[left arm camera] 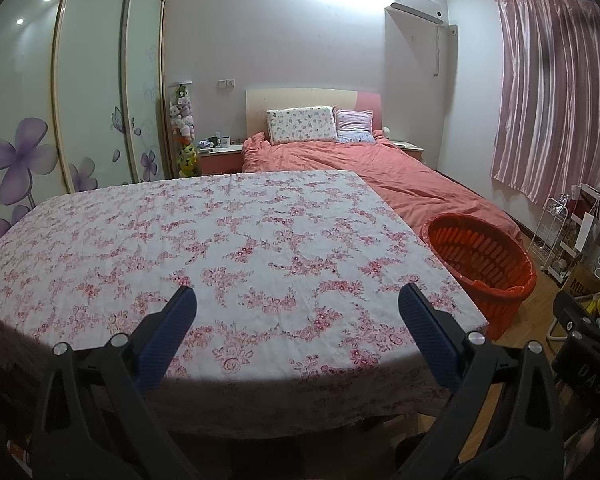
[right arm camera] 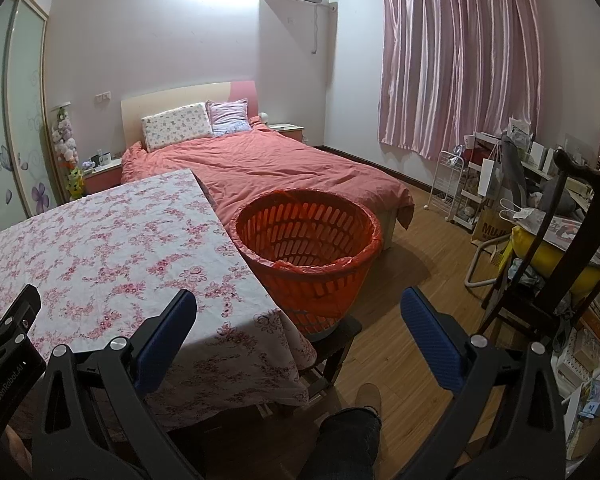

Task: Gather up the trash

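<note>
An orange slatted basket (right arm camera: 308, 248) lined with a red bag stands on a dark stool beside the table's right edge; it also shows in the left wrist view (left arm camera: 480, 260). I see nothing inside it and no trash on the table. My left gripper (left arm camera: 298, 300) is open and empty over the table's near edge. My right gripper (right arm camera: 298, 304) is open and empty, above the table's near right corner, in front of the basket. The left gripper's body (right arm camera: 8, 344) shows at the left edge of the right wrist view.
The table (left arm camera: 220, 240) wears a pink floral cloth. Behind it lies a bed (right arm camera: 280, 164) with a salmon cover. A dark wooden chair (right arm camera: 560, 248) and cluttered racks stand at the right. A person's leg and shoe (right arm camera: 360, 412) are on the wooden floor below.
</note>
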Demonstrator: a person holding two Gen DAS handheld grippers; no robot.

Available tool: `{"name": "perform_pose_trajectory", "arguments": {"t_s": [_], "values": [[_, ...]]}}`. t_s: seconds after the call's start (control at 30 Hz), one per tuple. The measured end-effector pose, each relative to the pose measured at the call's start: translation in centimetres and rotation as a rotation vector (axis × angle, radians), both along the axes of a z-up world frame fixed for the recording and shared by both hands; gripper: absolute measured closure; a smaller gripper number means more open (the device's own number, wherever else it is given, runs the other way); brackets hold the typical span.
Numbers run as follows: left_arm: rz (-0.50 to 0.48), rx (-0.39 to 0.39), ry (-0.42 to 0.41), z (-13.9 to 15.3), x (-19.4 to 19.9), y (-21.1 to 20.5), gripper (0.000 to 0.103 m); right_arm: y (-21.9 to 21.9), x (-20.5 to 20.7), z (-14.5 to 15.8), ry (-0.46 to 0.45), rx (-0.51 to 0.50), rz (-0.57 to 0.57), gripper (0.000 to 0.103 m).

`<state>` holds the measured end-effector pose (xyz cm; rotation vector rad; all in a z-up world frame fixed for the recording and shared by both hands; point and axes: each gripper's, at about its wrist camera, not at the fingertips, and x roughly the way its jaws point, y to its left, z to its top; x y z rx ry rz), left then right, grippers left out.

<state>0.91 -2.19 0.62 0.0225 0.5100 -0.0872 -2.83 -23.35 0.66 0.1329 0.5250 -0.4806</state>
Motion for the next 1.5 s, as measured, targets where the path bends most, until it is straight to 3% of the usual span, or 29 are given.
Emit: {"name": "perform_pose_trajectory", "arguments": {"t_s": [1.5], "values": [[0.001, 0.003, 0.011, -0.47, -0.06, 0.18, 0.004, -0.03, 0.02, -0.01, 0.001, 0.000, 0.000, 0.002]]}}
